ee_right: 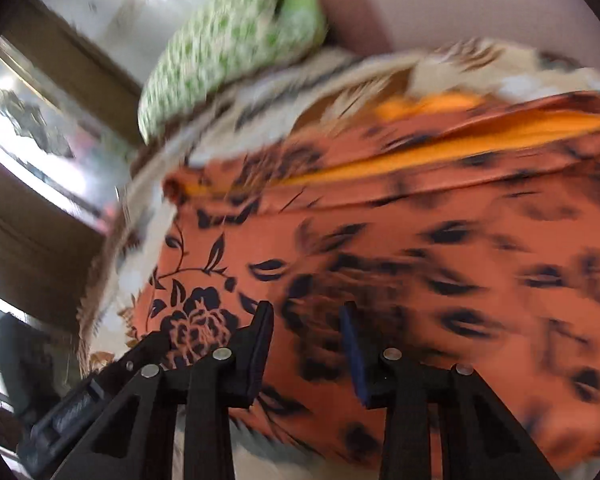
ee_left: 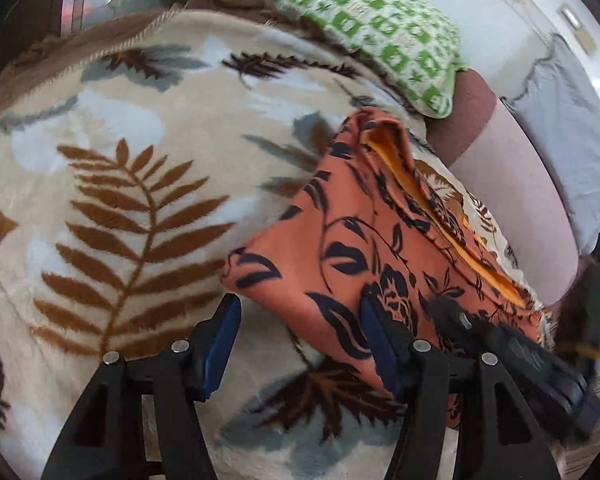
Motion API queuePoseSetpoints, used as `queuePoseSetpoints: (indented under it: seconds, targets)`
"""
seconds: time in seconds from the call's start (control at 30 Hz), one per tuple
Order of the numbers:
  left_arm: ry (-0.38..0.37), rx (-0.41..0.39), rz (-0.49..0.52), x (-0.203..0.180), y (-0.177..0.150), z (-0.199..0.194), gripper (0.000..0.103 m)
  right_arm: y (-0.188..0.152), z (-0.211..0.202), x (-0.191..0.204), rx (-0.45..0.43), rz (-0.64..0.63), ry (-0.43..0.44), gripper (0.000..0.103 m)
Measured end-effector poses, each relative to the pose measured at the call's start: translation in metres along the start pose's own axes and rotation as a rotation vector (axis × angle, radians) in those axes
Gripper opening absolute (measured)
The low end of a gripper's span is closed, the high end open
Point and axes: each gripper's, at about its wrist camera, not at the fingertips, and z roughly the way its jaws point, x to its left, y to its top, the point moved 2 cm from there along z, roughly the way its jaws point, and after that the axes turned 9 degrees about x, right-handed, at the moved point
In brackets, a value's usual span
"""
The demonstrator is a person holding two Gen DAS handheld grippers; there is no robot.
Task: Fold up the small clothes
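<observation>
Our left gripper hangs with its jaws apart over the blanket, nothing pressed between the blue pads. In this left wrist view the orange garment with dark flowers lies folded on the leaf-patterned blanket, its near corner reaching between our fingers, its yellow lining showing along the far edge. A green-checked pillow rests beyond it. The other gripper's dark finger lies on the cloth at lower right.

In the right wrist view, much blurred, our right gripper hovers just above the orange garment, jaws partly apart, pads gripping nothing we can see. The left gripper's finger shows at lower left, the pillow above.
</observation>
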Motion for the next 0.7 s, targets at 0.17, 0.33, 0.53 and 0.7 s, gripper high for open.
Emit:
queuePoseSetpoints:
  seconds: [0.17,0.33,0.53,0.7]
  targets:
    - [-0.032,0.059,-0.018,0.008,0.014,0.005,0.063,0.060,0.034,0.017,-0.018,-0.020,-0.099,0.038]
    - [-0.056,0.104,0.013,0.011,0.022,0.007,0.063,0.139,0.046,0.002,-0.118,0.134,-0.127,0.037]
    - [-0.028,0.072,0.020,0.011,0.030,0.004,0.063,0.150,0.008,0.011,-0.287,0.155,-0.082,0.038]
    - [0.010,0.060,0.037,0.009,0.029,0.005,0.063,0.102,-0.002,0.013,-0.220,0.071,-0.138,0.038]
